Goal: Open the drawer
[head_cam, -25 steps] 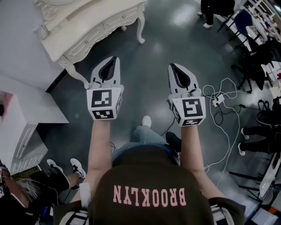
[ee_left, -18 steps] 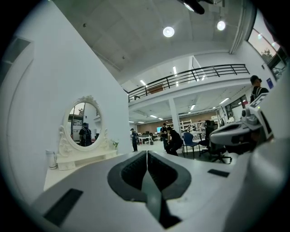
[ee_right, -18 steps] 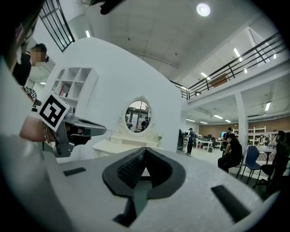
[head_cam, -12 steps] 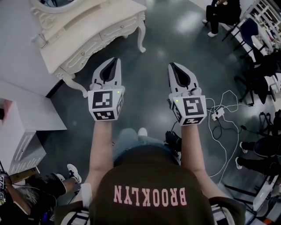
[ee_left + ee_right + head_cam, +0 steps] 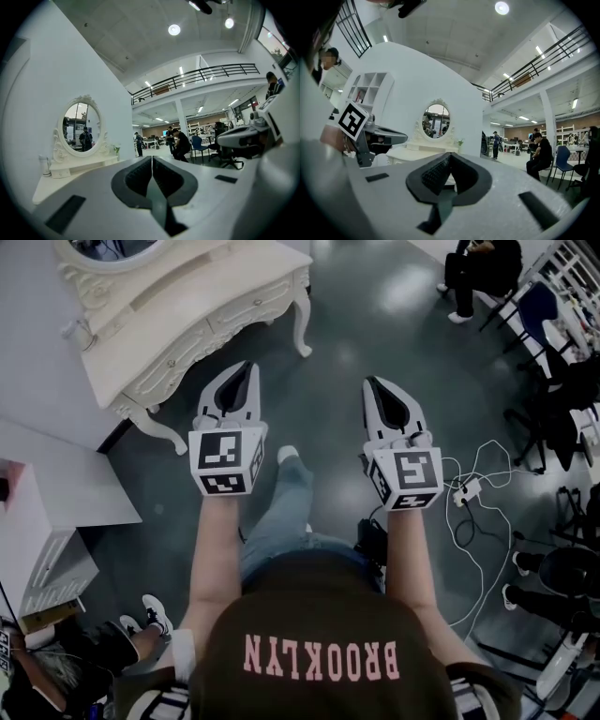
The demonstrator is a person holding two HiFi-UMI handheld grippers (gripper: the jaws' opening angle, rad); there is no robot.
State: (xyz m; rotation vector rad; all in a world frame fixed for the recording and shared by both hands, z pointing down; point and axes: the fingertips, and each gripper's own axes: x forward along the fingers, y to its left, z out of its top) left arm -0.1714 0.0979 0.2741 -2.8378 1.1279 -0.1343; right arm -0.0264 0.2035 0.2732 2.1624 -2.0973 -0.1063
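White plastic and dark pads make up my left tool (image 5: 246,368). Its jaws are pressed together with nothing between them. My right tool (image 5: 371,383) is clenched the same way and is just as empty. I hold both level, side by side over the dark floor (image 5: 347,324), where white cables (image 5: 469,488) lie loose to my right.

Ahead and to the left stands the cream carved counter (image 5: 141,310). Neither tool touches it. The two drawers (image 5: 173,357) sit in its front, both shut flush, so I cannot tell what is in them.

Only the head view shows those drawer fronts and the cables. The left gripper view looks across the counter top instead. It shows a pale cup (image 5: 44,165) at the near end, though not what it holds. Behind it is the oval mirror (image 5: 82,129), reflecting a standing person, and a small plant (image 5: 116,149) is at the far end. The right gripper view alone catches my left tool from the side, with open wall shelves (image 5: 370,86) above it. Far across the hall, people (image 5: 180,145) sit at desks.
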